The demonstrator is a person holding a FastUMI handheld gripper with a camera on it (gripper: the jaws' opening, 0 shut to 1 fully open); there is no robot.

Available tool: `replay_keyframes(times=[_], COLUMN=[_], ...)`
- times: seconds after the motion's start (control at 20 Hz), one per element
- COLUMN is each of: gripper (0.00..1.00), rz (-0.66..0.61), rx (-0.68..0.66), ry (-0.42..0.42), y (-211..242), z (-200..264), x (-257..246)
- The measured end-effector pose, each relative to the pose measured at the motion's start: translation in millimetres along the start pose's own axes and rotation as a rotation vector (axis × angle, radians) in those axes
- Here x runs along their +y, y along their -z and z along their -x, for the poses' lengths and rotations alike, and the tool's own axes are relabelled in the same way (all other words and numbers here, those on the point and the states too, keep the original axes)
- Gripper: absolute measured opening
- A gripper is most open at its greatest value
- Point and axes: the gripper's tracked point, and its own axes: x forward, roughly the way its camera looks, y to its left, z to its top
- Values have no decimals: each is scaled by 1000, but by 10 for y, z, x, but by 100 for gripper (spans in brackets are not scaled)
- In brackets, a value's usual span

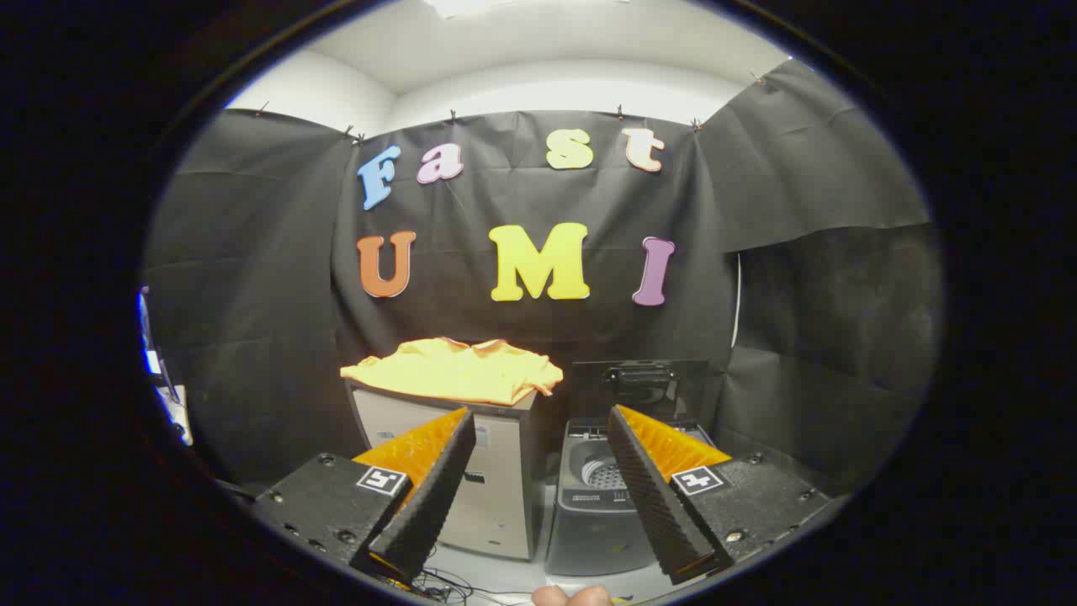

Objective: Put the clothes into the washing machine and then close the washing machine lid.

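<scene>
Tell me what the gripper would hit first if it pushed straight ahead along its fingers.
Probably the cabinet carrying the yellow shirt, or the gap beside the washing machine. The open gripper holds nothing; depth is unclear.

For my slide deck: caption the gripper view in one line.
Open gripper faces a yellow shirt on a cabinet, beside the washing machine with its lid up.

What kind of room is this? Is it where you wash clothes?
Probably a pretend laundry corner in a test booth: a small washing machine with its lid up, a yellow shirt on a cabinet, black cloth walls. The open gripper holds nothing.
</scene>
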Motion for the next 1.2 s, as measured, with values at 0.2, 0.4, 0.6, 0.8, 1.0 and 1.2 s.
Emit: replay_keyframes(times=[0.2,0.4,0.6,0.8,1.0,1.2], gripper=[100,100,99,100,99,99], rz=[11,27,26,15,-4,-42], rx=[-5,-16,-21,-13,-8,1], ry=[17,33,52,61,75,55], y=[-19,-54,-88,-77,-98,-171], z=[-21,-24,-21,-17,-66,-203], x=[-79,-143,-201,-217,-240,-25])
